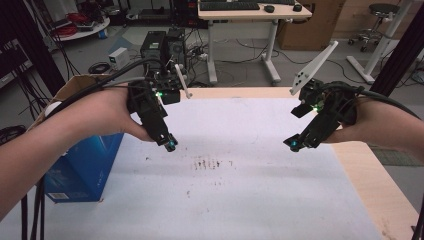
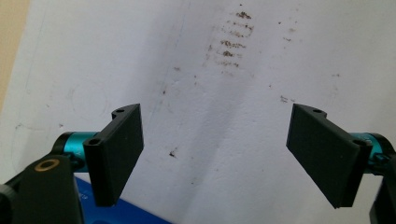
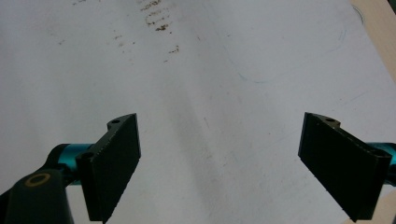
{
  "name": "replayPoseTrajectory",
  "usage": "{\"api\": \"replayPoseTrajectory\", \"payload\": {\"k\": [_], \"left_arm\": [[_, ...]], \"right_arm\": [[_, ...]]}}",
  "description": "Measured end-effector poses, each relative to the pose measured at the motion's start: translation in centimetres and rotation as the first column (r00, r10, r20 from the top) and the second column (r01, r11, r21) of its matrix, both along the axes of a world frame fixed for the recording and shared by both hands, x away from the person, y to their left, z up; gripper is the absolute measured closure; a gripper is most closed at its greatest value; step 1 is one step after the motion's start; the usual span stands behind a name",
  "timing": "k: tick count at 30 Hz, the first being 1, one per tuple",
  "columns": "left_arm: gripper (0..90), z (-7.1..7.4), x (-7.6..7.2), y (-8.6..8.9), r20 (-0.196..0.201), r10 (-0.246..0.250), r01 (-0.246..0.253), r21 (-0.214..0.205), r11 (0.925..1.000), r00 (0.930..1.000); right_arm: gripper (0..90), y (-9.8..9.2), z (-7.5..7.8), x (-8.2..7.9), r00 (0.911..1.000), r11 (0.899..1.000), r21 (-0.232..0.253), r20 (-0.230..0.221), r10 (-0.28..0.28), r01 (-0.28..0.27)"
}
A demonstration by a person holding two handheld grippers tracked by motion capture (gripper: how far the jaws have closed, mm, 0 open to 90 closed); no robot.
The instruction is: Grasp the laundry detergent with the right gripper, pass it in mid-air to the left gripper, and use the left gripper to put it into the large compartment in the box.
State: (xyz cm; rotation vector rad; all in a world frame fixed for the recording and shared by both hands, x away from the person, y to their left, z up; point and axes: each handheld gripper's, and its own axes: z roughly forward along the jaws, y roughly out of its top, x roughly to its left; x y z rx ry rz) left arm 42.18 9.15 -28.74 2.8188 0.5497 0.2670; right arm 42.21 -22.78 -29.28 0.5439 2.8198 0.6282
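Hovering above the white sheet (image 1: 240, 200) that covers the wooden table (image 1: 372, 185), the left gripper (image 1: 170, 144) and the right gripper (image 1: 295, 144) point inward toward each other, well apart, each held in a hand entering from the bottom corners of the high view. Left gripper view: jaws stand wide apart with nothing between them; bare white sheet (image 2: 224, 140) below. Right gripper view: jaws likewise wide apart and empty over the sheet (image 3: 219, 140). Nearest item to both grippers is a patch of dark brown smudges (image 1: 209, 163) on the sheet, lying between the two tips and slightly nearer the person; the same marks show ahead of the left gripper (image 2: 231, 44) and the right gripper (image 3: 156, 18). A blue box (image 1: 82, 167) stands at the table's left edge beneath the left forearm; a white label sits on its lower face, print too small to read. No legible brand or writing noted elsewhere
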Motion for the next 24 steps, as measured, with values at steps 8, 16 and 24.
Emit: {"api": "replayPoseTrajectory", "payload": {"k": [8, 16, 24], "left_arm": [[19.0, -0.08, 0.16, 0.10, -0.002, 0.005, -0.005, 0.003, 1.0000, 1.0000], [19.0, -0.20, 0.25, 0.01, -0.005, 0.004, -0.004, 0.004, 1.0000, 1.0000], [19.0, -0.19, 0.27, -0.04, -0.006, -0.002, 0.002, 0.006, 1.0000, 1.0000]], "right_arm": [[12.3, 0.10, -0.20, 0.25, 1.0000, 1.000, 0.001, -0.002, 0.001, -0.001], [12.3, 0.14, -0.36, 0.29, 1.0000, 1.000, -0.004, -0.007, 0.003, -0.003], [12.3, 0.18, -0.43, 0.15, 1.0000, 1.000, -0.006, -0.006, 0.003, -0.003]]}}
